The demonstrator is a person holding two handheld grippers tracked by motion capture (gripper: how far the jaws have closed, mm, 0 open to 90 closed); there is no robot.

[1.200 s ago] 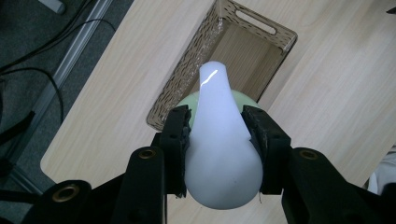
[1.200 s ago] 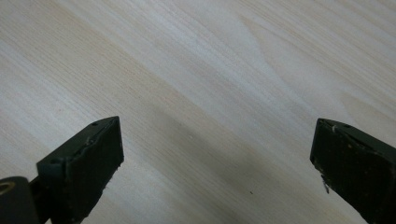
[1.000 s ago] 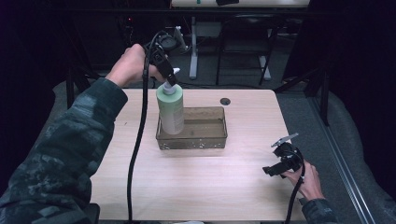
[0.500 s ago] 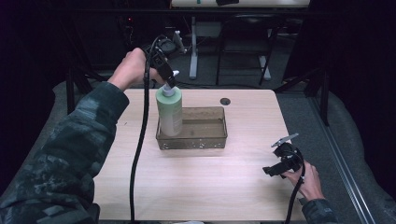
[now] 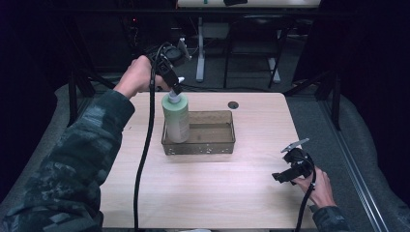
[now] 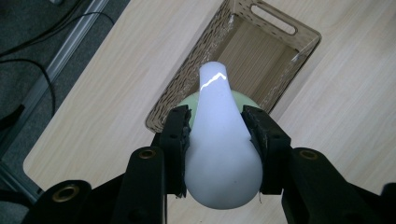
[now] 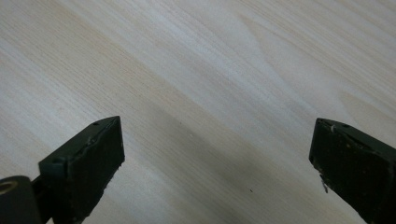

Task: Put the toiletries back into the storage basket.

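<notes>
The left hand-held gripper [image 6: 217,135] is clamped on the white pump top of the green bottle [image 5: 175,117], standing upright in the brown basket [image 5: 212,145] on the desk [image 5: 208,193]; the right hand-held gripper [image 7: 217,158] rests spread wide apart

The green pump bottle [image 5: 176,117] is occupying the 9 o'clock end of the perforated basket [image 5: 220,146]; the basket's 3 o'clock portion is lying open. The left gripper [image 5: 175,87] is blocking access from above the bottle. Bare tabletop [image 5: 203,188] is lying open toward 6 o'clock.
</notes>
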